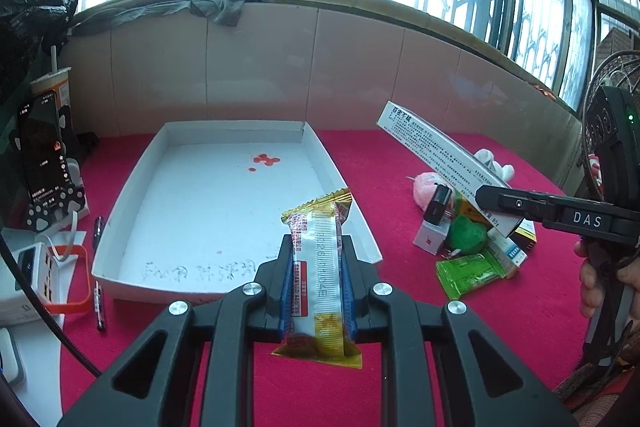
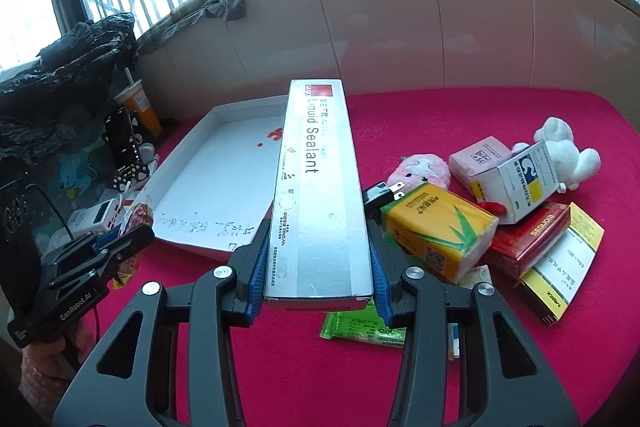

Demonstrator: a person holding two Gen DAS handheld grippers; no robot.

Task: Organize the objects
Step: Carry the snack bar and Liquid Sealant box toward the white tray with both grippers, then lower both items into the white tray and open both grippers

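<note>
My left gripper point(image 1: 316, 247) is shut on a yellow and white snack packet point(image 1: 320, 267), held above the near right corner of the white tray point(image 1: 132, 187). My right gripper point(image 2: 318, 259) is shut on a long silver Liquid Sealant box point(image 2: 316, 187), held above the red cloth to the right of the tray point(image 2: 176, 159). The sealant box point(image 1: 436, 163) and right gripper point(image 1: 500, 205) also show in the left wrist view. The left gripper point(image 2: 120, 243) shows at the left of the right wrist view.
A pile lies right of the tray: a yellow tissue pack point(image 2: 440, 227), a green packet point(image 2: 360, 327), red and yellow boxes point(image 2: 536, 247), a pink plush point(image 2: 420, 171), a white plush point(image 2: 564, 151). A phone on a stand point(image 1: 44, 163), a cup point(image 1: 56, 87) and a charger point(image 1: 28, 267) stand left.
</note>
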